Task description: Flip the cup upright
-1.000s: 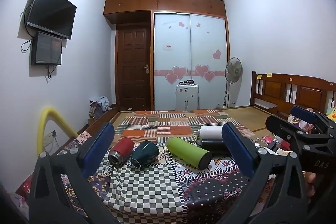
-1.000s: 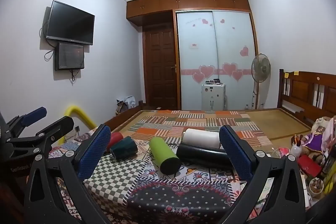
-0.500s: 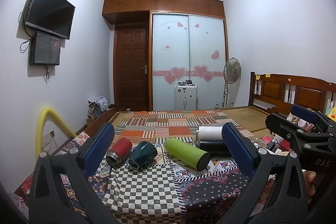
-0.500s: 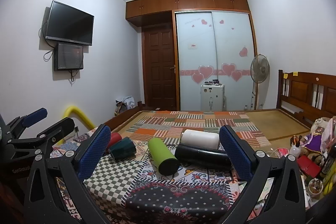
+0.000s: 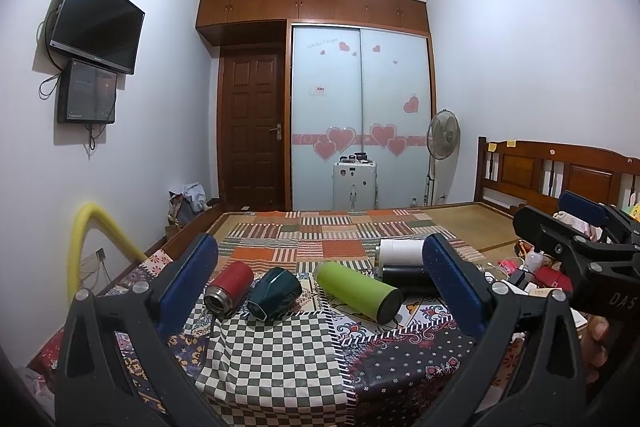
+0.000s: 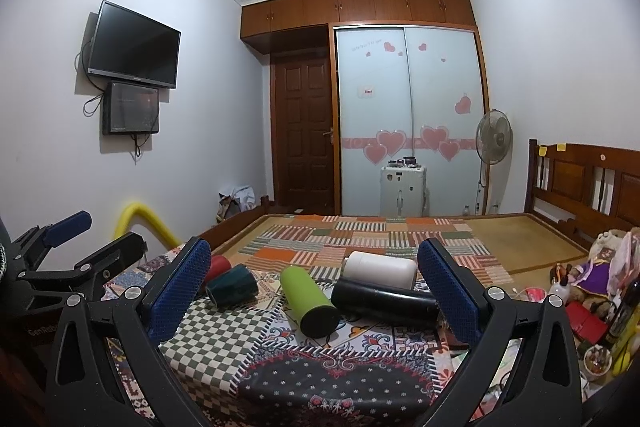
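Five cups lie on their sides on the patchwork-covered bed, none yet upright: a red cup at 9 o'clock of the group, a dark green cup touching it, a lime green cup in the middle, and at 3 o'clock a white cup lying just behind a black cup. Left gripper and right gripper both hover short of the cups with jaws spread wide and nothing between them; the right gripper's body also shows at 3 o'clock in the left view. By judgement the task stands at its opening step, approach and choice of cup, with no contact made. In the left view the red cup shows its metal mouth toward the camera. The next move probably calls for lowering one gripper over a cup's barrel across its long axis, closing on it, lifting it free of its neighbours, then rotating it so the mouth faces up. Round bodies on soft cloth may roll when nudged, and the touching pairs leave little room for a finger between them.
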A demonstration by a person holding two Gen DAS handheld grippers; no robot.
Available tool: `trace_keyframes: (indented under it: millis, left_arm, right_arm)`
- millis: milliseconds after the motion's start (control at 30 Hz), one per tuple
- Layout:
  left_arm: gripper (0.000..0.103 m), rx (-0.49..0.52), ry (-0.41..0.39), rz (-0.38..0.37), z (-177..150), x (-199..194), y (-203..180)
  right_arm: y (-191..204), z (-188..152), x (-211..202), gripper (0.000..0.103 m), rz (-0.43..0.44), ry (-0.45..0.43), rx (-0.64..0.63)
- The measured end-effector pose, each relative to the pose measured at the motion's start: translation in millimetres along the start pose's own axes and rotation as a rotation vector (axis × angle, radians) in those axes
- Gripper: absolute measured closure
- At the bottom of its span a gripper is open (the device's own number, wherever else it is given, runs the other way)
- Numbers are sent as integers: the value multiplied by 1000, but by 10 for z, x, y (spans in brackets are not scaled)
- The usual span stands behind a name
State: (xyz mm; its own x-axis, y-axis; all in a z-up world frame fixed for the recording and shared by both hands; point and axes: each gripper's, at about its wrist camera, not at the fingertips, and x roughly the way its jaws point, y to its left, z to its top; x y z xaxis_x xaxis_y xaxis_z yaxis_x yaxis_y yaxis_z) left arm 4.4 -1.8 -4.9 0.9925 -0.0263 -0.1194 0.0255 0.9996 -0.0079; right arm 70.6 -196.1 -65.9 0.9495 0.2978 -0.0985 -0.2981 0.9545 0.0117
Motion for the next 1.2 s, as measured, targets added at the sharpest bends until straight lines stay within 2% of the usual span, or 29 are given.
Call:
trace_keyframes:
  millis: [1200]
  left_arm:
    - [0, -2, -12, -15, -18, -75, -6]
  right_arm:
    - [32, 2, -25, 0, 1, -2, -6]
